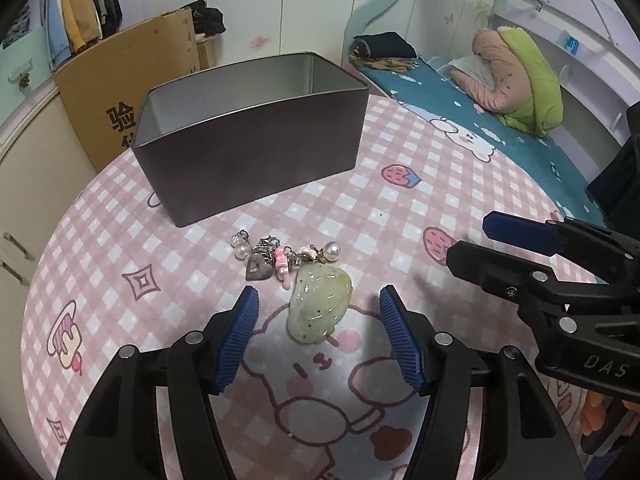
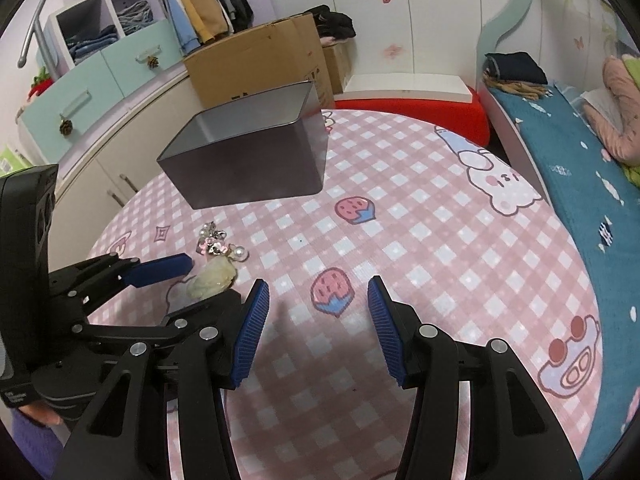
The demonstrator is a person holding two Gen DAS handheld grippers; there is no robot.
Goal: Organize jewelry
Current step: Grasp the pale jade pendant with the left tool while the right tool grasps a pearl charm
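Note:
A pale green strawberry-shaped pendant (image 1: pixel 319 305) lies on the pink checked tablecloth (image 1: pixel 400 216), joined to a cluster of charms and pearls (image 1: pixel 280 258) just beyond it. My left gripper (image 1: pixel 318 300) is open, with the pendant between its blue fingers. An open dark metal tin (image 1: pixel 256 136) stands farther back and looks empty. My right gripper (image 2: pixel 318 292) is open and empty over the cloth, to the right of the pendant (image 2: pixel 211 278); it also shows in the left wrist view (image 1: pixel 472 244). The tin (image 2: pixel 256 152) shows in the right wrist view too.
A cardboard box (image 1: pixel 120 92) stands behind the table at the left. A bed with a teal sheet (image 1: pixel 500 128) and bedding runs along the right. Cabinets and hanging clothes (image 2: pixel 192 4) are at the back left. A red and white item (image 2: pixel 412 96) lies behind the table.

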